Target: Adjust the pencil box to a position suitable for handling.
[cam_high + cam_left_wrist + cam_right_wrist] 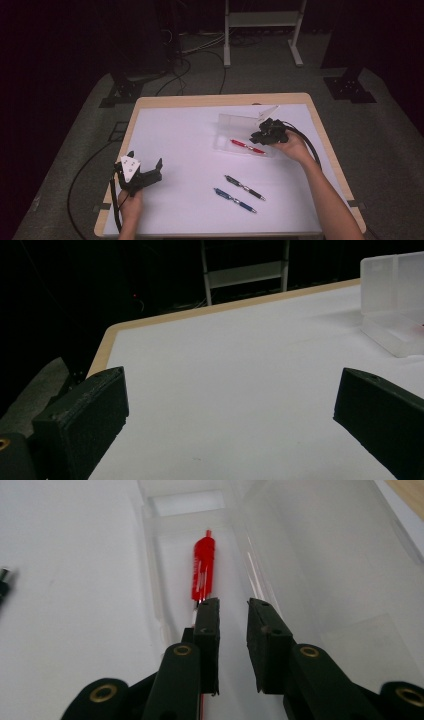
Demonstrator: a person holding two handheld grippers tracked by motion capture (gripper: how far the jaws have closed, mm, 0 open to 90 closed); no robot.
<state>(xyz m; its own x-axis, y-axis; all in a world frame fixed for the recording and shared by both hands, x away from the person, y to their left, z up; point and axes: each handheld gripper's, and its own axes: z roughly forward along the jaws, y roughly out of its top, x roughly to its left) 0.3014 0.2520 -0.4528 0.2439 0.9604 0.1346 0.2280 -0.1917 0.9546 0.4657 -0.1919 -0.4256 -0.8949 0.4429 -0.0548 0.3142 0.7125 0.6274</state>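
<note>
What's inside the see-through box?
A red pen lies inside the clear box. Its lower end is hidden behind the right gripper, whose slightly parted jaws hover above it.

Bright, evenly lit white table (190, 150) amid dark, dim, slightly soft surroundings.

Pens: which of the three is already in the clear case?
The red pen, lying in the clear case under the right gripper. The black pen and blue pen lie loose on the white tabletop, nearer the person.
</note>
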